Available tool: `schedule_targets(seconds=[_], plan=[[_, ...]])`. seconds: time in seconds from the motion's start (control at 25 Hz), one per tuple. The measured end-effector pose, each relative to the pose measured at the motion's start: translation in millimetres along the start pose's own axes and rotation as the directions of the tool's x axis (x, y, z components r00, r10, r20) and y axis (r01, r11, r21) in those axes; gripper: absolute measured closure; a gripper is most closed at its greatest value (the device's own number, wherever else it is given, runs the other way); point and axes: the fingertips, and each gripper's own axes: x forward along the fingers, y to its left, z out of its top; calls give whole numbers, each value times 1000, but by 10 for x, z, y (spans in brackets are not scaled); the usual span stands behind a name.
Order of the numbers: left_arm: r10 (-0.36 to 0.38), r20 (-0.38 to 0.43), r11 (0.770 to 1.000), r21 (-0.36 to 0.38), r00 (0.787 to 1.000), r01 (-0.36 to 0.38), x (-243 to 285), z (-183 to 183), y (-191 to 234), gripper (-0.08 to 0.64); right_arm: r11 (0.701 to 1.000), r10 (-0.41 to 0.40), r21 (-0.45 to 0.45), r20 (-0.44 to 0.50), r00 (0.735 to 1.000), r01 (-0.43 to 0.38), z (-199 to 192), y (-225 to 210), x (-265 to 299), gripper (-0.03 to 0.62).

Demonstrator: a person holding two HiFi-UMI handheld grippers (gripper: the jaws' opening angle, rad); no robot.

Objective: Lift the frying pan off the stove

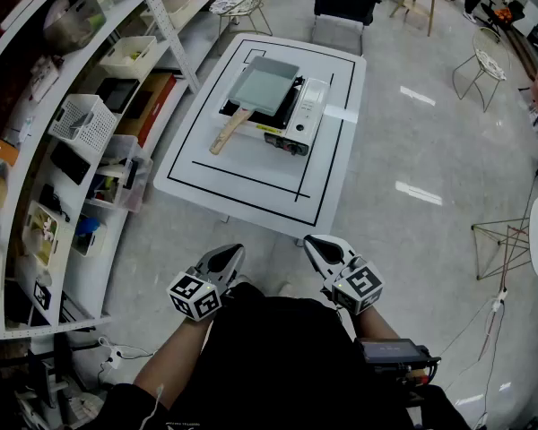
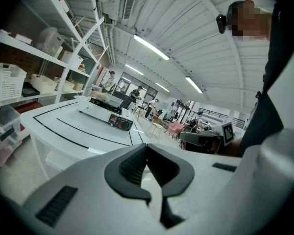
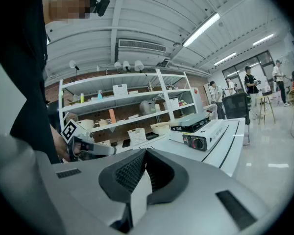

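Two empty grippers at 6 o'clock, jaws together: left gripper (image 1: pixel 231 256), right gripper (image 1: pixel 314 245). The pan (image 1: pixel 263 85) sits on the stove (image 1: pixel 307 113) at 12 o'clock, on the table (image 1: pixel 206 184). It's likely stiff, heavyish, front-loaded; grab the wooden handle (image 1: pixel 229 133) pointing to 7 o'clock. Shelves (image 1: pixel 81 119) at 9 o'clock; path looks clear.

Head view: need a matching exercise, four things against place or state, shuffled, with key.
1. frying pan
2. stove
3. right tool
4. shelving

A. on the white table
B. shut, empty, short of the table
C. on the stove
D. left of the table

Pairs: 1-C, 2-A, 3-B, 4-D
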Motion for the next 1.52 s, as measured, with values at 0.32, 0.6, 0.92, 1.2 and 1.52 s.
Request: schedule_targets(seconds=[0.32,0.6,0.92,1.2,1.52], plan=[[6,-15,999,54,1000,-5,61,70,-46,551,1000,-10,23,8,1000,10,-51,-31,-52,568],[34,5,997,64,999,-35,19,161,23,551,998,-19,55,32,999,17,-3,-61,-13,567],[61,35,996,70,998,-63,-75,208,76,551,1000,-6,31,35,999,5,5,-63,56,566],[104,49,992,61,993,-107,-184,225,80,551,1000,22,13,14,1000,-22,97,-58,35,567],[151,37,986,62,988,-153,-333,188,116,551,998,51,31,17,999,-52,120,2,101,568]])
